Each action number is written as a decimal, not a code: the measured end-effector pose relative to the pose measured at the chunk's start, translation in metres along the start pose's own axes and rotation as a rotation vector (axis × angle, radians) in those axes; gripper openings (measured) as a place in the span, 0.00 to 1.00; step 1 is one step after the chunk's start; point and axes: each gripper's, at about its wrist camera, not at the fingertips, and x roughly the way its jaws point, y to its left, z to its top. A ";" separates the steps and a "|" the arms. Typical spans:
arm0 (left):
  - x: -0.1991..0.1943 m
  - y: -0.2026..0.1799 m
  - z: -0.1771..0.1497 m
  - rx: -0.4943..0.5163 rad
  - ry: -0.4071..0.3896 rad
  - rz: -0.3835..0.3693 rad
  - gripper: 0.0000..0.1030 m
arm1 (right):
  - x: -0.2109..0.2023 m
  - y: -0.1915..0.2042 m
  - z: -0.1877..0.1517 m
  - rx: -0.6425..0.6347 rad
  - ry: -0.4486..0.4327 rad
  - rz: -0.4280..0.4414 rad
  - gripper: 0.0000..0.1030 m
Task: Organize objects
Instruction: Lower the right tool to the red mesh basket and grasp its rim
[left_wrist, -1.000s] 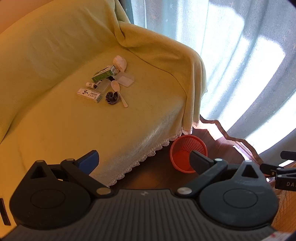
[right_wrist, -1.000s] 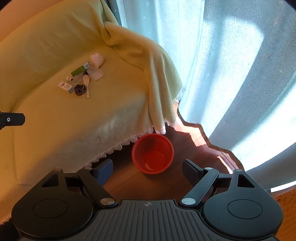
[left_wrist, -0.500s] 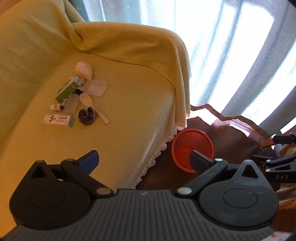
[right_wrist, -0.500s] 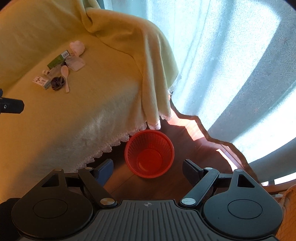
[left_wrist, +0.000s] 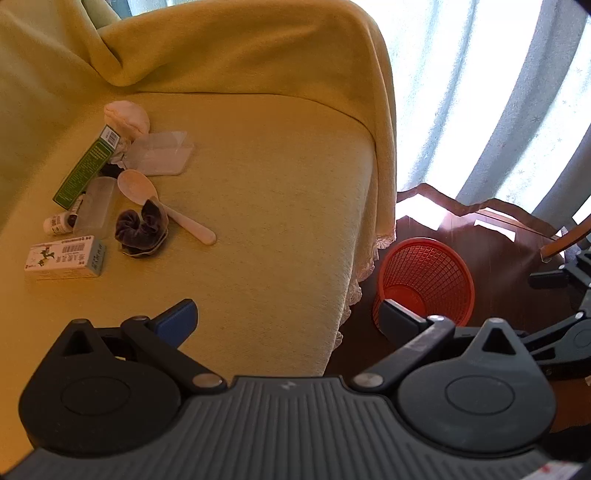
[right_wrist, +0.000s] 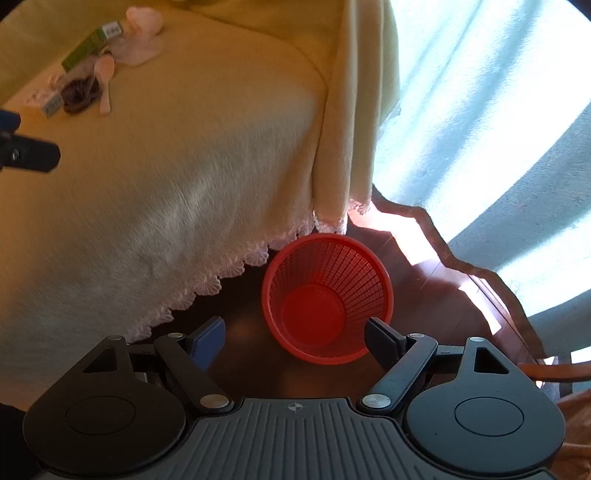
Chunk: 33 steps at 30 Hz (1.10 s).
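On the yellow-covered sofa (left_wrist: 266, 192), toward its left edge, lies a cluster: a green box (left_wrist: 86, 168), a pink cloth ball (left_wrist: 127, 118), a clear lid (left_wrist: 160, 153), a clear cup (left_wrist: 94, 206), a small bottle (left_wrist: 57, 223), a pale spoon (left_wrist: 162, 205), a dark scrunchie (left_wrist: 142, 227) and a white carton (left_wrist: 64, 258). The left gripper (left_wrist: 288, 321) hangs wide apart and empty over the sofa's front edge. A red mesh basket (left_wrist: 428, 273) stands on the dark floor just beside the sofa's right corner.

Scattered in a loose cluster on the yellow-covered sofa seat (left_wrist: 258, 206): green carton (left_wrist: 86, 168) lying tilted, white box (left_wrist: 64, 257) flat, small bottle (left_wrist: 59, 223) on its side, clear cup (left_wrist: 96, 206), pale spoon (left_wrist: 162, 205), dark scrunchie (left_wrist: 142, 229), clear lid (left_wrist: 162, 153), pink bundle (left_wrist: 125, 116). Upright on the dark floor beside the sofa, empty: red mesh basket (right_wrist: 327, 299).
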 end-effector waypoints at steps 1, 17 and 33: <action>0.009 -0.003 -0.003 0.001 -0.006 0.002 0.99 | 0.017 0.001 -0.005 -0.023 0.003 -0.003 0.77; 0.081 -0.015 0.000 0.063 -0.241 0.076 0.99 | 0.212 0.015 -0.064 -0.350 -0.002 0.046 0.55; 0.084 -0.009 -0.002 0.103 -0.324 0.062 0.99 | 0.257 0.008 -0.049 -0.438 -0.017 0.063 0.30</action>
